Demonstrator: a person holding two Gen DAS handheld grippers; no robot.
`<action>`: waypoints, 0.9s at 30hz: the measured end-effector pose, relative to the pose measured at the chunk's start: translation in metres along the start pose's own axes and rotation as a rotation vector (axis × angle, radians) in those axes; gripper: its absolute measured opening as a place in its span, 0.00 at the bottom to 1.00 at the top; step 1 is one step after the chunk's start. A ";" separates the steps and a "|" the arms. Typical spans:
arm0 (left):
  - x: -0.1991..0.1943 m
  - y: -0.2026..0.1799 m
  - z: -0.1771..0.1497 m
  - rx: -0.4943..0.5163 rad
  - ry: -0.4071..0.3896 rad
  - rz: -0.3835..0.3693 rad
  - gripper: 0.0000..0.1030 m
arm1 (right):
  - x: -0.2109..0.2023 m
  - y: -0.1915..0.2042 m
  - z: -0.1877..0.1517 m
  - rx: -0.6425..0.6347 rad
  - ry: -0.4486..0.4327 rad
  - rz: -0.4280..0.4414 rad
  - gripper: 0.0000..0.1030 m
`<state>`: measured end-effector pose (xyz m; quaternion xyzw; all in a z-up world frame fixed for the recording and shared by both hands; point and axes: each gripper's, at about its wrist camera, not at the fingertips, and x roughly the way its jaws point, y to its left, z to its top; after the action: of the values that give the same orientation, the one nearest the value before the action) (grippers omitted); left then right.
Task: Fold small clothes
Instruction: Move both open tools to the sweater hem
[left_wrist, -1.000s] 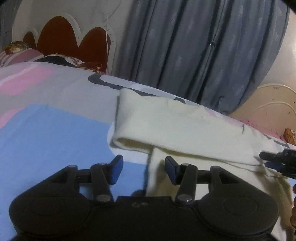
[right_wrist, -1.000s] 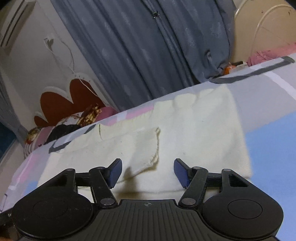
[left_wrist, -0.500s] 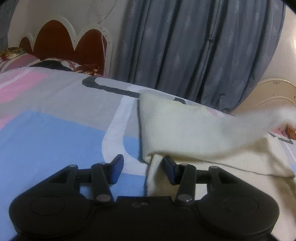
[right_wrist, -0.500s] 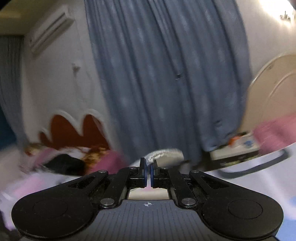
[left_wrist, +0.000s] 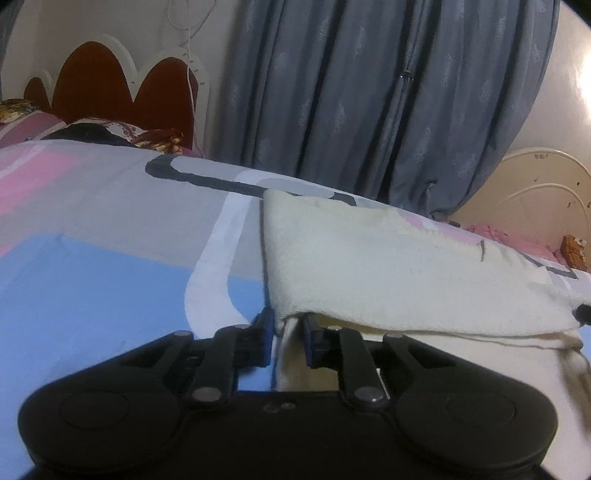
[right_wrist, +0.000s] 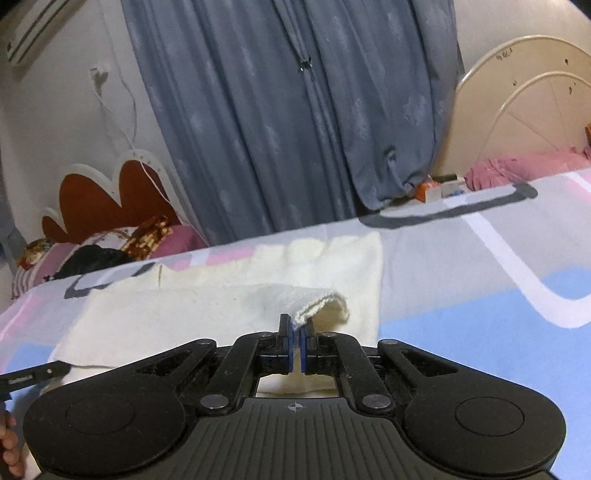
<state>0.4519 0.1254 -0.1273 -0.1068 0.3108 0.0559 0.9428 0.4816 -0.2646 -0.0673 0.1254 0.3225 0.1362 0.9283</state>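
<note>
Two grippers work one cream garment (right_wrist: 221, 317) lying on the bedspread (right_wrist: 480, 332): right gripper (right_wrist: 296, 345) pinches its hem, left gripper (left_wrist: 288, 341) is closing over a corner; lifting both evenly should keep the fold square.

Hidden or cut off, for your check:
- cream cloth (left_wrist: 388, 266): near edge runs under your left gripper (left_wrist: 287, 341) body; whether the closing pads already press the fold, cannot tell; right end leaves the left wrist frame
- cloth corner in your right gripper (right_wrist: 296, 347): the pinched part is hidden between the pads
- your fingers (right_wrist: 9, 448): only tips show at the frame's left edge
- small boxes (right_wrist: 436, 190) under the curtain (right_wrist: 295, 110): too small to identify
- headboard (right_wrist: 107, 199): base hidden by pillows (right_wrist: 110, 245)
</note>
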 end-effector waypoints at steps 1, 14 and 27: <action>0.000 0.000 0.000 0.003 0.002 -0.001 0.14 | -0.001 -0.001 -0.002 0.002 0.005 -0.004 0.02; -0.032 -0.005 0.019 0.103 -0.083 -0.015 0.45 | -0.033 -0.012 -0.005 0.018 -0.091 -0.114 0.03; 0.025 -0.046 0.032 0.187 -0.027 -0.090 0.53 | 0.022 0.014 -0.004 -0.113 -0.029 -0.110 0.02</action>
<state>0.4986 0.0896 -0.1097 -0.0313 0.2966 -0.0142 0.9544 0.4931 -0.2436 -0.0779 0.0567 0.3074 0.1013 0.9445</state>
